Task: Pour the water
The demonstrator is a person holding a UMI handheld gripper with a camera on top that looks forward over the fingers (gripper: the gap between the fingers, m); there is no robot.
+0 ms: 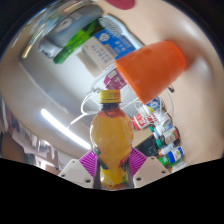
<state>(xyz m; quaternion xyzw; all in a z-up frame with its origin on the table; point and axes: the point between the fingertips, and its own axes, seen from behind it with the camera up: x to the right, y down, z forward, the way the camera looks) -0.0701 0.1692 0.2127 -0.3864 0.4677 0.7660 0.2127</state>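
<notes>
Orange-yellow liquid fills most of the bottle (pixel 108 140), which sits clamped between the two pink pads of the hand-held gripper (pixel 108 168), both fingers (pixel 92 162) pressing its lower body so it's held, not resting on anything I can see. Bottle has a yellow neck ring and looks uncapped, though the mouth is hard to make out. Just beyond and above the bottle mouth is an orange cup (pixel 150 68), lying tipped on its side relative to the view, its opening facing toward the neck; whether they touch I can't tell. Can't see inside the cup, so contents unknown. Judging from this: the pour step is in hand, bottle carried up to the cup and the whole view is rolled over. Next move calls for lining the mouth over the cup rim and tilting slowly, keeping the squeeze firm so the bottle doesn't slip. Behind sit a white-blue box (pixel 108 48), green packets (pixel 68 45) and small colourful packs (pixel 160 130) on a pale counter (pixel 40 90)
</notes>
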